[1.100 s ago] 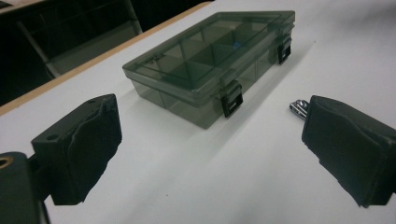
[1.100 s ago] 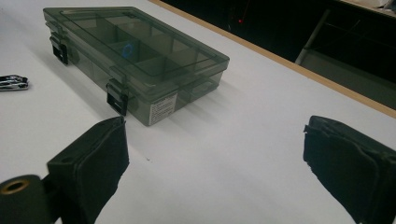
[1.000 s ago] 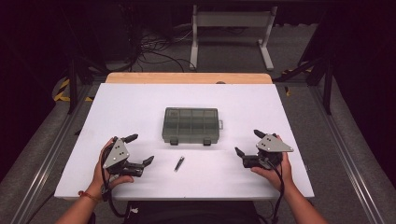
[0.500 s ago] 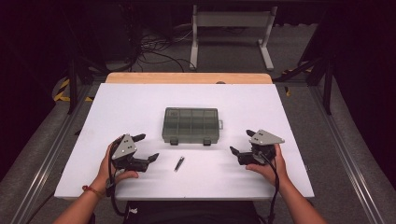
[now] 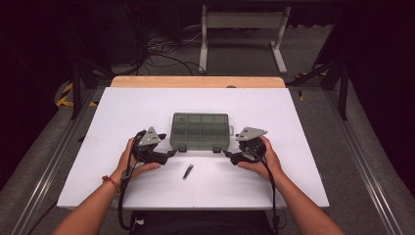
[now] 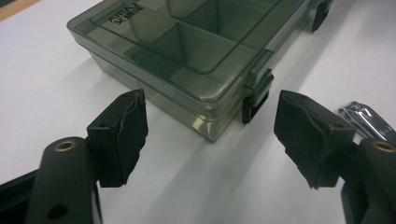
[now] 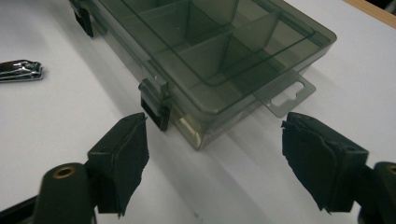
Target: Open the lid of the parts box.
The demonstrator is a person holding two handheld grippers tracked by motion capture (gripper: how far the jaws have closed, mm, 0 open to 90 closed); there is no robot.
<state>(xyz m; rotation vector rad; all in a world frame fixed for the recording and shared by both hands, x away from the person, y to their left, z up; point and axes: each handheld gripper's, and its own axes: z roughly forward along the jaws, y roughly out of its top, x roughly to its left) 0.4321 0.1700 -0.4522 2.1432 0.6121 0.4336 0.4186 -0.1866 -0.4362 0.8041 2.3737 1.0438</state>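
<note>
While both hands rest low on the white table top, the smoky grey translucent plastic compartment box lies closed at the middle of the table, its two dark latches facing the person. At the box's near left corner sits the left gripper, its jaws spread wide and holding nothing; in the left gripper view that corner of the box stands just beyond and between the two black padded jaws, apart from both, with one dark latch close to the right-hand pad. Opposite it, the right gripper waits at the near right corner, also gaping and empty; its own view shows the box's corner between the pads, a latch near the left-hand pad and a clear hanging tab jutting from the box's end. Between the two hands, nearer the person than the box, a small shiny metal nail clipper lies flat on the table, untouched.
</note>
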